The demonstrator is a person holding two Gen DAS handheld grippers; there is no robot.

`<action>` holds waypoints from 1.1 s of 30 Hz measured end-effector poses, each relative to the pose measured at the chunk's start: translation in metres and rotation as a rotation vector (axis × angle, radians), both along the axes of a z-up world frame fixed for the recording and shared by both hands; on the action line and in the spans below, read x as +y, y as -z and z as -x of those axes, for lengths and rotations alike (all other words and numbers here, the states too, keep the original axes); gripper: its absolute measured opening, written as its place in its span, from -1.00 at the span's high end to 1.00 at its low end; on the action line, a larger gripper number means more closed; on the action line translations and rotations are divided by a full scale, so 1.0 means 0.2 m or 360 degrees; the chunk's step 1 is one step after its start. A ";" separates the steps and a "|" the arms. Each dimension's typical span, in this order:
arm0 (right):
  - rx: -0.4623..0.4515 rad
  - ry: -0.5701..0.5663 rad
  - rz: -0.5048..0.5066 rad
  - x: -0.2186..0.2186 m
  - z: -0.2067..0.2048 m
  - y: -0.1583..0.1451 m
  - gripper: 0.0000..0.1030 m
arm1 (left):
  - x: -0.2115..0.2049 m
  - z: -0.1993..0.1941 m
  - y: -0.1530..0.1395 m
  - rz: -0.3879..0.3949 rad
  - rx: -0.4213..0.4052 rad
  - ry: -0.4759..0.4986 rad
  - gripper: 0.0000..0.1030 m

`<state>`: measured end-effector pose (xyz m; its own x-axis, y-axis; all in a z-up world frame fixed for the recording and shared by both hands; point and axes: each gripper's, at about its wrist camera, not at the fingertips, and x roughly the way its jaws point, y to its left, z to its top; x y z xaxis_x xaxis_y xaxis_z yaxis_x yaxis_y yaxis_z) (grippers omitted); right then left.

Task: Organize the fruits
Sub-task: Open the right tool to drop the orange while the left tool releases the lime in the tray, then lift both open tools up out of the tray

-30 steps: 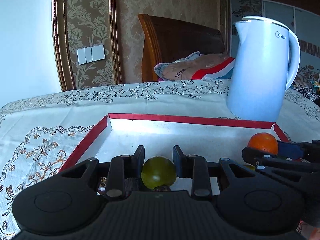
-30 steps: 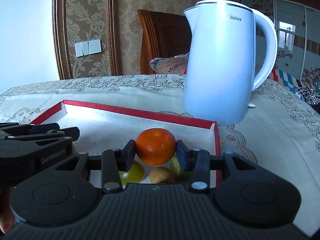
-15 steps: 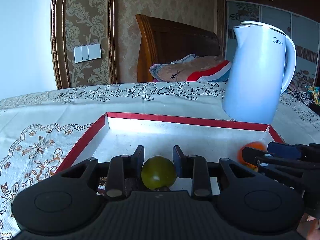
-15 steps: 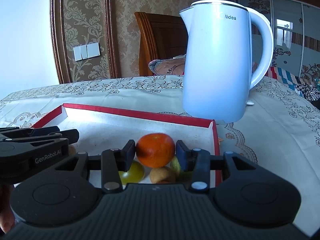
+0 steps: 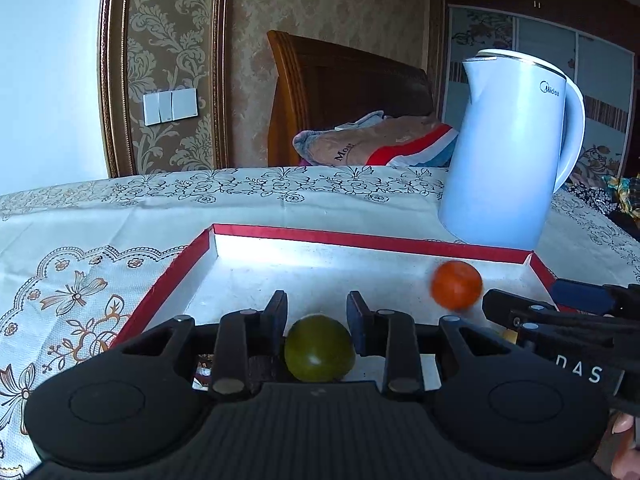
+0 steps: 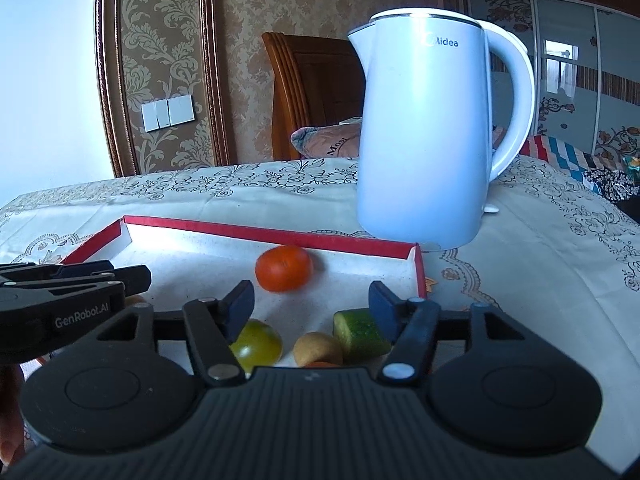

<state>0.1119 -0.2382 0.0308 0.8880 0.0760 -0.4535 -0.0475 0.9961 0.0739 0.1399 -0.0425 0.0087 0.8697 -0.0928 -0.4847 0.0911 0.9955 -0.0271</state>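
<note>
A white kettle (image 5: pixel 508 152) stands at right on the patterned tablecloth (image 5: pixel 120 216). Behind it, mid-frame, a wooden headboard (image 5: pixel 340 92) and pillow (image 5: pixel 372 146). Wall switches (image 5: pixel 170 106) sit upper left.

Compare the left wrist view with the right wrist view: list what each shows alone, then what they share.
Left wrist only: the left gripper closed on a green fruit.
Right wrist only: the right gripper, jaws opening with nothing between them, and near it a green chunk and a tan fruit.
Both: the orange fruit lying free in the red-rimmed tray, and the white kettle behind the tray.
</note>
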 end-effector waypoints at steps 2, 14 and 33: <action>-0.0010 0.0008 -0.0003 0.00 0.01 0.00 -0.52 | 0.00 0.01 0.00 -0.0007 -0.0004 0.0000 0.19; -0.0030 0.0069 -0.0032 -0.04 0.05 0.00 -0.76 | 0.07 0.07 -0.02 -0.0011 -0.0089 -0.0089 -0.44; -0.0027 0.0114 -0.0038 -0.07 0.11 0.02 -0.91 | 0.05 0.17 -0.01 -0.0090 -0.0125 -0.0080 -0.45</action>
<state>0.0897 -0.2515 0.0260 0.8991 0.0224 -0.4373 0.0226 0.9950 0.0976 0.1065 -0.0326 0.0108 0.9081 -0.0224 -0.4181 0.0405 0.9986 0.0343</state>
